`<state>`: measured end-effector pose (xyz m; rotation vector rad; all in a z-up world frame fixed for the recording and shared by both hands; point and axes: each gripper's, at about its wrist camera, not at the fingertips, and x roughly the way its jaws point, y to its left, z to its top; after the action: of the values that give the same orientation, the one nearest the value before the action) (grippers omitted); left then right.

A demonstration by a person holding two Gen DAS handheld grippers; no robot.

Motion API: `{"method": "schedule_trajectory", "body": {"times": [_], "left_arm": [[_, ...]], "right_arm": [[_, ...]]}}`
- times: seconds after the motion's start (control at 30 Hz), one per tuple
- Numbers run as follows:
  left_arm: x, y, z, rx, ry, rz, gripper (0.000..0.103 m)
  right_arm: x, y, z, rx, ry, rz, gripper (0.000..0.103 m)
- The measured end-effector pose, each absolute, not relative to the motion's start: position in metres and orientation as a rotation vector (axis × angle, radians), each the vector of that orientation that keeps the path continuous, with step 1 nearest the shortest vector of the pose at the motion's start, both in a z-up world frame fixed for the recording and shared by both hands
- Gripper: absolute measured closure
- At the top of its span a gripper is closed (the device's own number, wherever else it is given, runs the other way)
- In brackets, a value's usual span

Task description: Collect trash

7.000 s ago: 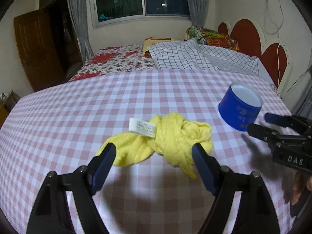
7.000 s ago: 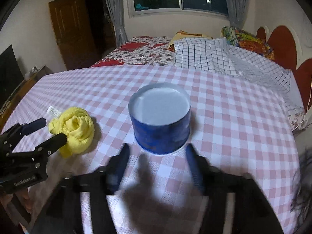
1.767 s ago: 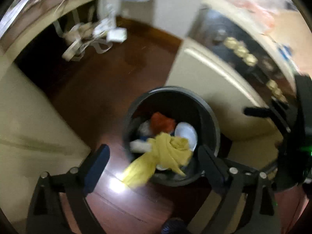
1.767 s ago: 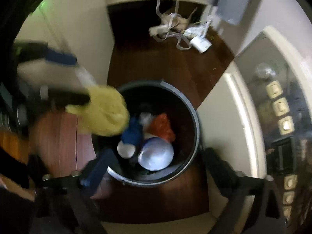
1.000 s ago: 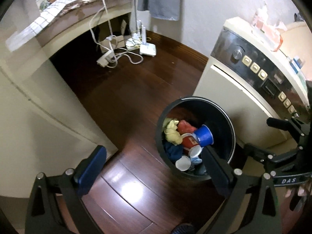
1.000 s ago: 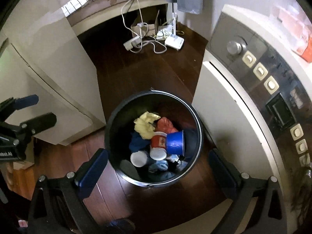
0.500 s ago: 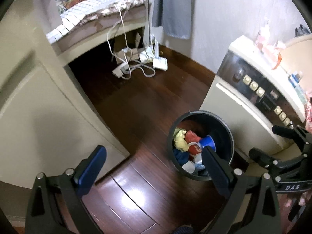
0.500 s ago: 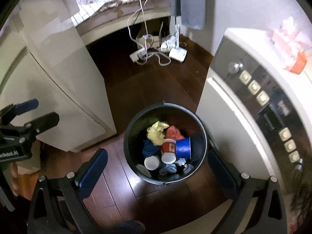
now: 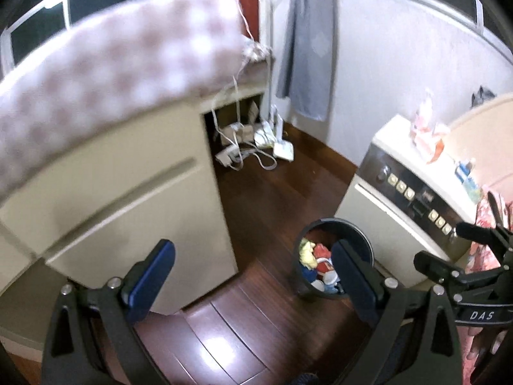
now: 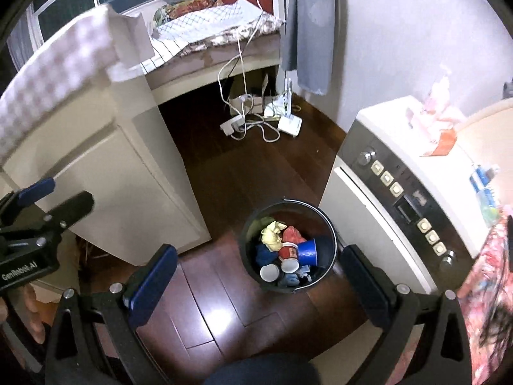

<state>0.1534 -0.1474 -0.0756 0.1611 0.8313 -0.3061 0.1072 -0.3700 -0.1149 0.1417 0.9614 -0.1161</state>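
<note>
bin (image 10: 330, 224) holds crumpled yellow cloth (image 10: 272, 231), blue cup (image 10: 307, 252).

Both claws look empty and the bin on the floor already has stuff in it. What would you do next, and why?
Probably swing both back up toward the checked tabletop to look for more trash. The left gripper and right gripper are open and hold nothing, and the yellow cloth and blue cup already lie in the bin.
</note>
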Motion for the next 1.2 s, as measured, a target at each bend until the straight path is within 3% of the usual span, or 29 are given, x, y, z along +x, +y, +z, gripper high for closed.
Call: {"method": "schedule_trajectory", "body": {"times": [0.63,1.2], "left_arm": [[0.092,-0.049,0.003,0.064,0.695,-0.192,0.004],[0.073,-0.024,0.020,0.047,0.645,-0.141,0.003]], "right_arm": [[0.060,-0.252,-0.022,0.044,0.872,-0.050,0.000],[0.051,-0.227,0.023,-0.014,0.784,-0.015,0.000]]}}
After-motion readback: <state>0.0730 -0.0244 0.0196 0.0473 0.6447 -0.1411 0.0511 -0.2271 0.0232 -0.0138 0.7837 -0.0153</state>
